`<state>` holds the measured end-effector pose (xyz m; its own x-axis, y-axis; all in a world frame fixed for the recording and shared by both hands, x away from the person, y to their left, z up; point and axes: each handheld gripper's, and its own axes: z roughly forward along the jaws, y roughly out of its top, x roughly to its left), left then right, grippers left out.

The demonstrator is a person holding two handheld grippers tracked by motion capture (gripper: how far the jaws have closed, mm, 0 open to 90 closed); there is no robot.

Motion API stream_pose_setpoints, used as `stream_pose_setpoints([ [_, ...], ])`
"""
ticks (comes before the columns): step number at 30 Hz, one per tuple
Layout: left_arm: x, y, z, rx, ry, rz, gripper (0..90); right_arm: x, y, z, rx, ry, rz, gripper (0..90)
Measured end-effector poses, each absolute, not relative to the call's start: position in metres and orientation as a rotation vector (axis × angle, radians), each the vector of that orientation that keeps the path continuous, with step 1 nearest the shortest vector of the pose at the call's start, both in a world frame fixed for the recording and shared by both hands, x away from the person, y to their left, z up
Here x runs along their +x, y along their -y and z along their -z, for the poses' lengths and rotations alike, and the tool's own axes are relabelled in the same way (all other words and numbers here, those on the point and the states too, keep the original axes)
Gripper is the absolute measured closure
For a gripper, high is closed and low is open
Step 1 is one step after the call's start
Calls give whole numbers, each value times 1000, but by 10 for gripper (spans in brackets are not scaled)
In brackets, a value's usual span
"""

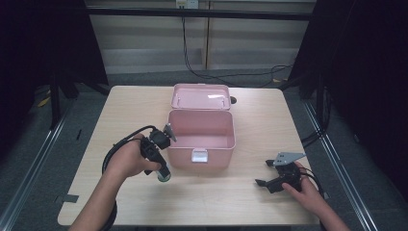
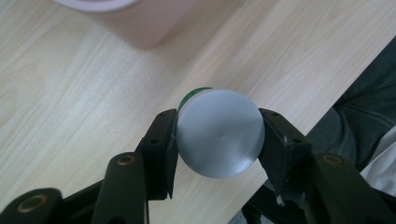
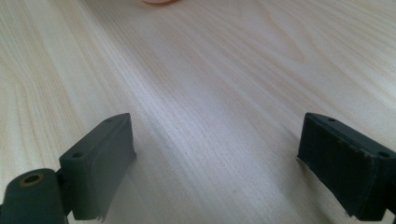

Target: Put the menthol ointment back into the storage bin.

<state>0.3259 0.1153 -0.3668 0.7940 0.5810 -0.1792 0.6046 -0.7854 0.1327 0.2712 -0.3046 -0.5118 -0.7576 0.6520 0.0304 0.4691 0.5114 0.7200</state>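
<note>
While the left claw is pinched on a grey-capped green bottle just before the open pink box, a level lift over the front wall is advised; the right claw is held spread, to the box's right, over the surface.

The open box sits at the table centre, lid behind it. The left gripper is just before the box's front-left corner, clamping a bottle. The right gripper rests near the table's front-right, well apart from the box
</note>
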Motion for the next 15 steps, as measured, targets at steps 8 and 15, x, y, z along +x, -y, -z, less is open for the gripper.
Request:
stream_pose_setpoints([
  [8,330,-112,349,2811,-940,168,501,271,305,512,949,-2511,-1084,100],
  [15,335,-108,337,2804,-961,179,501,271,305,512,950,-2511,-1084,100],
])
